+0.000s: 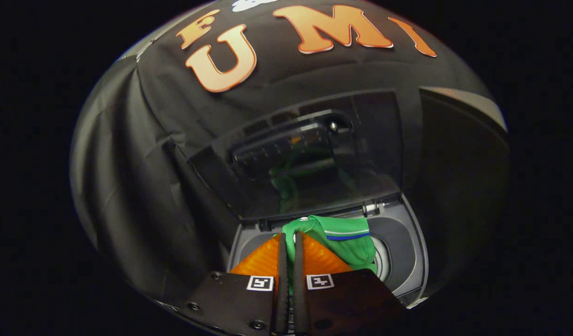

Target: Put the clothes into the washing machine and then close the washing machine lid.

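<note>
**Booth:** What are you seeing down there?

**Me:** I'm hanging over the washing machine (408,252), looking along my own fingers into its open top. My gripper (290,238) is pinching a green garment (347,240): my two fingers are lying almost together, with just a thin fold of cloth showing in the slit between them.

**Booth:** So you're clamped on it?

**Me:** Yes, both fingers are pressing on the fabric near its bunched top end. The rest of it is draping off to the right of my fingertips, and a white-and-blue stripe is running across it.

**Booth:** Where's it sitting relative to the machine?

**Me:** It's hanging over the drum opening (384,261), inside the grey rim, nearer the back edge by the hinges. I can't tell whether the lower end is touching the drum.

**Booth:** And the lid?

**Me:** The lid (314,154) is standing up just beyond my fingers, hinged at the machine's back edge. It's dark and see-through, and a faint green reflection is glimmering in it.

**Booth:** Anything behind?

**Me:** The booth's black cloth wall (142,186) is hanging behind and beside the machine, creased on the left.
</note>
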Tool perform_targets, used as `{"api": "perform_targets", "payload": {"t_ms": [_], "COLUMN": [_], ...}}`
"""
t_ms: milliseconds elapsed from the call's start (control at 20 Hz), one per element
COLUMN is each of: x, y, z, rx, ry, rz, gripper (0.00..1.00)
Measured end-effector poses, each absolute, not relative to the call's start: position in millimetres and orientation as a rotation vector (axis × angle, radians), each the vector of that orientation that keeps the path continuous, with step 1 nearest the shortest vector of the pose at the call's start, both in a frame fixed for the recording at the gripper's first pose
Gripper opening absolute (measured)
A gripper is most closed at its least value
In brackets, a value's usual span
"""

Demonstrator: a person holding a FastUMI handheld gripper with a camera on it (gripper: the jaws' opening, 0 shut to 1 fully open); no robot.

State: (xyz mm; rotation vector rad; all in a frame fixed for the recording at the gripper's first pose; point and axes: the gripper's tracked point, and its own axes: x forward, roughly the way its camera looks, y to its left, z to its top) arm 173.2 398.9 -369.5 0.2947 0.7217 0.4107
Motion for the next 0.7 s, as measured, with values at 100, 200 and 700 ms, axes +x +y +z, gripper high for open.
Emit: {"api": "perform_targets", "payload": {"t_ms": [100, 200, 700], "x": [171, 173, 172], "y": [397, 397, 412], "z": [-402, -429, -506], "rx": [0.29, 0.28, 0.218], "ry": [0.783, 0.84, 1.012], "rz": [0.401, 0.388, 0.35], "gripper": [0.12, 0.12, 0.12]}}
